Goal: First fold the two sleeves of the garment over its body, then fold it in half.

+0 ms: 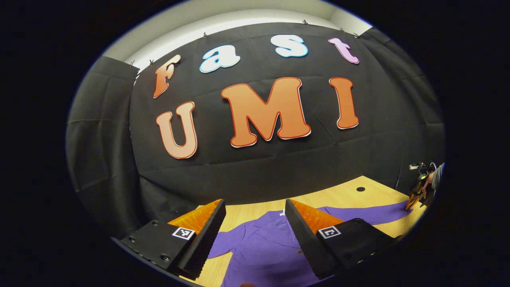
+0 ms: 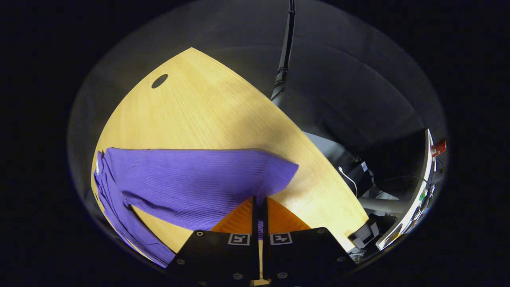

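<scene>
In the right gripper view, the right gripper [image 2: 259,205] is pointing down at a wooden table [image 2: 207,107], its two fingers pressed together with only a thin slit between them. A sliver of purple cloth is showing in that slit, so the fingers appear to be pinching the lower edge of a sleeve [image 2: 191,181] near its cuff. The sleeve is lying flat and stretched out sideways across the table, reaching away to the left of the view, where it is joining the body of the garment at the table's near edge.

In the left gripper view, the left gripper [image 1: 255,225] is hovering above the garment [image 1: 263,247] with its fingers spread wide and holding nothing. The purple body is lying on the table beneath and between the fingers. Far off at the right edge, the other gripper and a hand are sitting at the sleeve's tip.

The garment looks like a ribbed knit: light, soft and floppy, likely to sag and stretch when lifted instead of keeping its shape. A pinch at the cuff seems the sensible hold for carrying the sleeve over the body.

Count: one garment, one sleeve clearly laid out, two grippers, one table with one small dark hole in its top.
</scene>
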A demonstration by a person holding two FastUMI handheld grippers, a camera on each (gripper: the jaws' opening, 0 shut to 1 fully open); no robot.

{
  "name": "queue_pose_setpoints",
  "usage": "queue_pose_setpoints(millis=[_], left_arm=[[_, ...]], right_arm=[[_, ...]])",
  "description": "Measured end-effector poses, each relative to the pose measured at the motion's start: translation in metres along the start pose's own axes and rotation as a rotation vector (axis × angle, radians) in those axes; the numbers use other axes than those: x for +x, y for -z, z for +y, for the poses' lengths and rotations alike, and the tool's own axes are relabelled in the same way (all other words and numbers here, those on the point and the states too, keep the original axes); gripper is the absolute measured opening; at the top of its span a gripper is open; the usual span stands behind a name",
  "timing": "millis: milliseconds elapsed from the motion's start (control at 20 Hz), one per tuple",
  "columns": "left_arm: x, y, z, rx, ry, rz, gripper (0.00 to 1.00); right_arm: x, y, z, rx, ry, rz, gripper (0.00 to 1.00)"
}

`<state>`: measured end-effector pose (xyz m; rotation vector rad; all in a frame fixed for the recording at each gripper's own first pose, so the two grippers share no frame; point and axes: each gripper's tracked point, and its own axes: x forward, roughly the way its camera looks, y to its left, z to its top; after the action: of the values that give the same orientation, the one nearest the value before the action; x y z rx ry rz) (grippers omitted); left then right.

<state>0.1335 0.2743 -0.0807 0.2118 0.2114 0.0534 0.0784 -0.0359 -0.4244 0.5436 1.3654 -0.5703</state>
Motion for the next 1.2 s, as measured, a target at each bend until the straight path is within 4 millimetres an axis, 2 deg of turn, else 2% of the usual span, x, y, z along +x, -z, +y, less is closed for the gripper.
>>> queue_pose_setpoints(millis=[150, 350, 550, 700, 1000, 1200], left_arm=[[-0.002, 0.002, 0.01, -0.008, 0.0, -0.008, 0.99], [-0.003, 0.008, 0.025, -0.034, -0.002, -0.006, 0.96], [-0.006, 0.012, 0.044, -0.047, -0.014, -0.01, 0.96], [-0.009, 0.018, 0.058, -0.062, -0.023, -0.006, 0.96], [-0.014, 0.033, 0.086, -0.086, -0.045, 0.011, 0.96], [-0.014, 0.047, 0.108, -0.101, -0.072, 0.031, 0.96]], right_arm=[[-0.026, -0.011, 0.021, -0.063, -0.021, -0.071, 0.04], [-0.058, -0.02, 0.055, -0.097, -0.074, -0.13, 0.04], [-0.088, -0.025, 0.087, -0.137, -0.111, -0.182, 0.04], [-0.113, -0.024, 0.119, -0.185, -0.147, -0.215, 0.04], [-0.163, -0.021, 0.2, -0.323, -0.228, -0.287, 0.04], [-0.186, -0.006, 0.258, -0.422, -0.279, -0.319, 0.04]])
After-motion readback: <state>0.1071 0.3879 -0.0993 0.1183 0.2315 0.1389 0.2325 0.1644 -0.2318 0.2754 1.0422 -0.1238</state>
